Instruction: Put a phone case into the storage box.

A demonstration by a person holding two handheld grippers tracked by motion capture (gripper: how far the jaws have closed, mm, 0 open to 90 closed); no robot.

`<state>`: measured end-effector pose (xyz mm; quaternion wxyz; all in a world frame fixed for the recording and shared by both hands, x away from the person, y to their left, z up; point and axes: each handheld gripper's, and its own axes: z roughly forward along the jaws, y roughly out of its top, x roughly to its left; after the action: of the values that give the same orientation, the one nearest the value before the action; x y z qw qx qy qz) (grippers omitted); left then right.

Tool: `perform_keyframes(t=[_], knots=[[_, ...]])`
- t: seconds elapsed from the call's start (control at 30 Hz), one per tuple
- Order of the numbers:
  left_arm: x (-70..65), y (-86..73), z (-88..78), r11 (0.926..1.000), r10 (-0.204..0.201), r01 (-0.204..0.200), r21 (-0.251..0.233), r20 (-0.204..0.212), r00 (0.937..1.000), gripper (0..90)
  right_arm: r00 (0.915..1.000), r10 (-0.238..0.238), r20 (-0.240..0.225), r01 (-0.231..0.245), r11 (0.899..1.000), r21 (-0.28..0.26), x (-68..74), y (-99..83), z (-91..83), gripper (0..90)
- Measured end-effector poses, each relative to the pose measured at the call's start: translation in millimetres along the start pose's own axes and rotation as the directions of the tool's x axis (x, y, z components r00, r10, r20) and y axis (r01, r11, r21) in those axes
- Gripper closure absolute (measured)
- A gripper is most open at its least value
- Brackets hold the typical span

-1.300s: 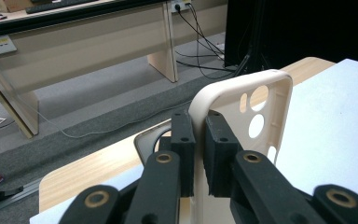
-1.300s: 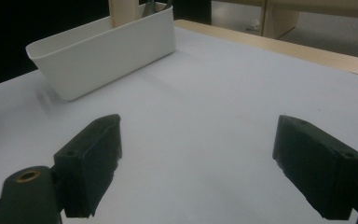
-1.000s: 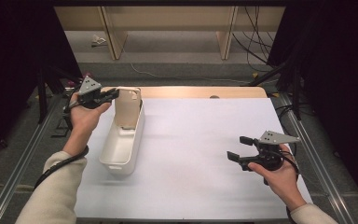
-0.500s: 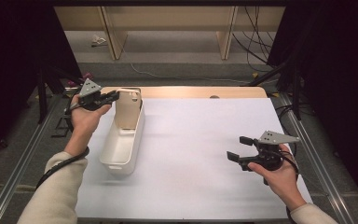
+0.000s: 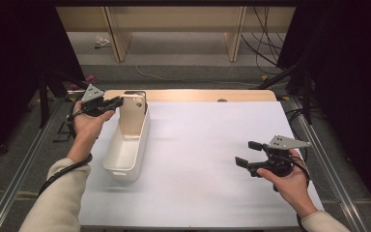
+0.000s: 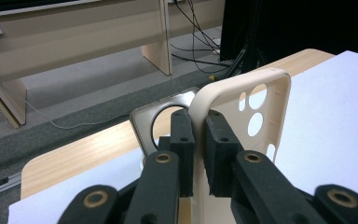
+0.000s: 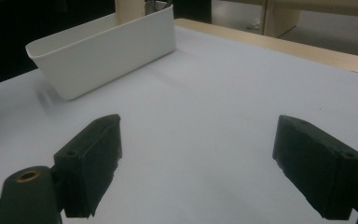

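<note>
left claw (image 6: 196, 140) clamped on beige phone case (image 6: 242, 107), upright at far end of white bin (image 5: 125, 145) | right claw (image 7: 196, 163) wide apart, low over white tabletop (image 5: 212, 159), well apart from bin

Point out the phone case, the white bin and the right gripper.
phone case (image 6: 242, 100): left gripper view, on its beige back beside the camera holes.
white bin (image 5: 125, 154): high view, on its near inner floor.
right gripper (image 5: 249, 153): high view, midway between its open fingertips.
</note>
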<state>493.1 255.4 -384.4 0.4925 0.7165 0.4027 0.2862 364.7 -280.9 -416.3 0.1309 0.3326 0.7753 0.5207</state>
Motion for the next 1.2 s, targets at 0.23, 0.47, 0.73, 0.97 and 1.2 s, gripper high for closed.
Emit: perform_keyframes(t=[0.23,0.47,0.73,0.97,1.2], knots=[[1.9,-3.4,1.9,0.9999,-0.009,0.009,0.007,0.001,1.0000,82.4,1.0000,0.001,0.002,-0.001,1.000,0.001,-0.3,-0.1,0.0,16.4],[3.7,-8.0,5.0,0.9997,-0.015,0.015,0.021,0.005,0.9999,82.2,1.0000,0.001,0.000,-0.001,1.000,0.003,-0.6,-0.3,0.3,16.4],[5.4,-12.9,8.7,0.9993,-0.026,0.026,0.029,0.006,0.9996,82.0,1.0000,0.002,0.000,-0.002,1.000,0.005,-0.8,-0.4,0.1,16.4],[7.0,-11.7,11.8,0.9992,-0.023,0.022,0.034,0.008,0.9997,81.4,1.0000,0.003,0.001,-0.003,1.000,0.007,-1.5,-0.7,0.4,16.4],[7.7,-10.4,16.3,0.9990,-0.016,0.016,0.042,-0.001,0.9999,79.1,1.0000,0.002,0.001,-0.002,1.000,0.007,-1.6,-0.8,0.3,16.5]])
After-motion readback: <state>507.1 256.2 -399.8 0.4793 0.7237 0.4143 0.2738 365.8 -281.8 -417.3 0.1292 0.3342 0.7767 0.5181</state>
